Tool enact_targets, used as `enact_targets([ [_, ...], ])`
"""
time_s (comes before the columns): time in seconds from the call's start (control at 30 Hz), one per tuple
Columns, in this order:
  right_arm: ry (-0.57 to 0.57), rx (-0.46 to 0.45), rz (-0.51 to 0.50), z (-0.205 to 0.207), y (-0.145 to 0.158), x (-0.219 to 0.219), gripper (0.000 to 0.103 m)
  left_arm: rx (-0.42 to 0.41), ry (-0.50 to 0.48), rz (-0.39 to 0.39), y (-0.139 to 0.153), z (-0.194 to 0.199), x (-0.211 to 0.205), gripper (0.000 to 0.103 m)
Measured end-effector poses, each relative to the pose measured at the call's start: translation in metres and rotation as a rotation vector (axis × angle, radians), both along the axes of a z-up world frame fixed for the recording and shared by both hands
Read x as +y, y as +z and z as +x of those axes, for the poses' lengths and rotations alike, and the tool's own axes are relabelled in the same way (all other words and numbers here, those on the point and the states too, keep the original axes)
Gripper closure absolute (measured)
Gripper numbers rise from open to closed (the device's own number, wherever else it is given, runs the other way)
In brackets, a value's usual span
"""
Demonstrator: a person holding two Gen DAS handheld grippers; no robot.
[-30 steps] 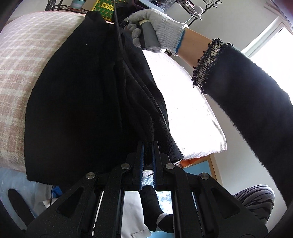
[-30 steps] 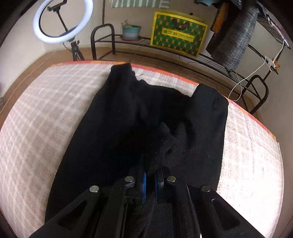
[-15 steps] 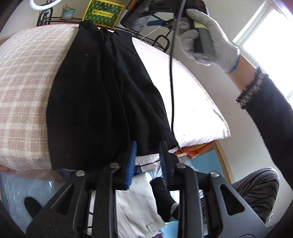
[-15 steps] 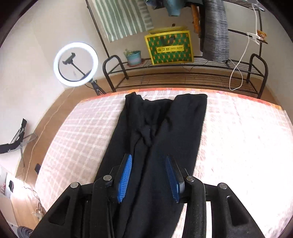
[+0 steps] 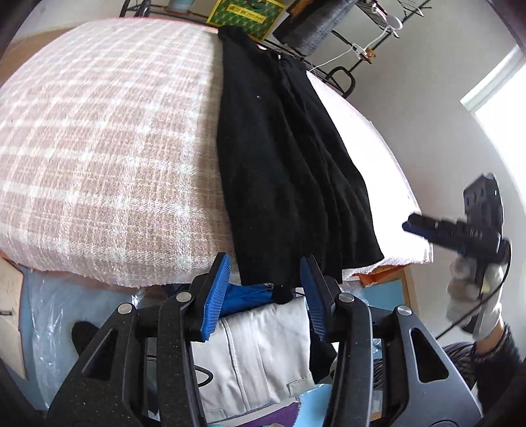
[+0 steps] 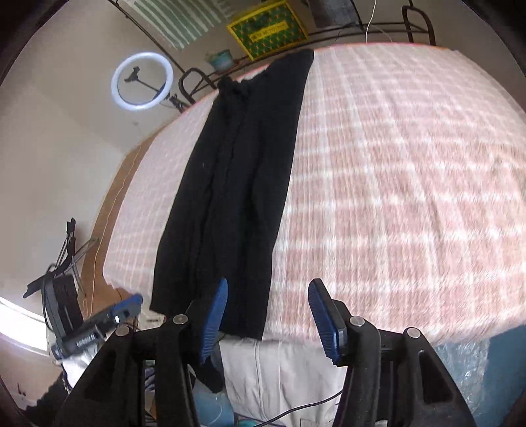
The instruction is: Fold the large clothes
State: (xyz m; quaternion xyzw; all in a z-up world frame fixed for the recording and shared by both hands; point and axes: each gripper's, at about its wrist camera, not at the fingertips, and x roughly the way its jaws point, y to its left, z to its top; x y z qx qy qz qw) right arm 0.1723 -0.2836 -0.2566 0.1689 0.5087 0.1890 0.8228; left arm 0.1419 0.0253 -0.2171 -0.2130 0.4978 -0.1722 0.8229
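Two ribbed blue-padded tongs, left point(image 5: 264, 292) and right point(image 6: 268, 315), opening, empty, over long fuzzy black garment point(image 5: 279, 170).

The green-and-yellow box point(image 5: 247, 13) carries a yellow label, but its lettering is too small to read.

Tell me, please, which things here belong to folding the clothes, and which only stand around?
For the job:
- black garment
- checked table cover
- left hand-held gripper, opening, empty
- right hand-held gripper, opening, empty

Standing around:
- ring light
- green box
- plant pot
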Motion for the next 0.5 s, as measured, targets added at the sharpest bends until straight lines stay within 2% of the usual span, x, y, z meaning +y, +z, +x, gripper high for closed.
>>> enact_targets([
  [0.1,0.033,0.04,0.029,-0.01,-0.026,0.011,0.048,0.045,0.027,-0.052,-0.011,0.01,0.008,0.058],
  [0.17,0.045,0.06,0.054,-0.008,-0.038,0.018,0.051,0.059,0.034,-0.052,-0.014,0.013,0.002,0.061],
  [0.23,0.08,0.074,0.095,-0.003,-0.044,0.027,0.069,0.04,0.016,-0.02,-0.008,0.012,-0.004,0.062],
  [0.27,0.104,0.083,0.107,-0.001,-0.045,0.032,0.094,0.022,0.01,0.0,-0.001,0.013,-0.008,0.062],
  [0.4,0.136,0.06,-0.086,-0.008,-0.03,0.041,0.097,-0.061,-0.02,0.07,0.034,0.014,-0.01,0.062],
  [0.47,0.172,0.079,-0.134,-0.01,-0.027,0.037,0.102,-0.106,-0.026,0.097,0.056,0.025,-0.004,0.062],
  [0.5,0.184,0.076,-0.14,-0.011,-0.021,0.034,0.096,-0.129,-0.023,0.111,0.066,0.034,0.0,0.062],
])
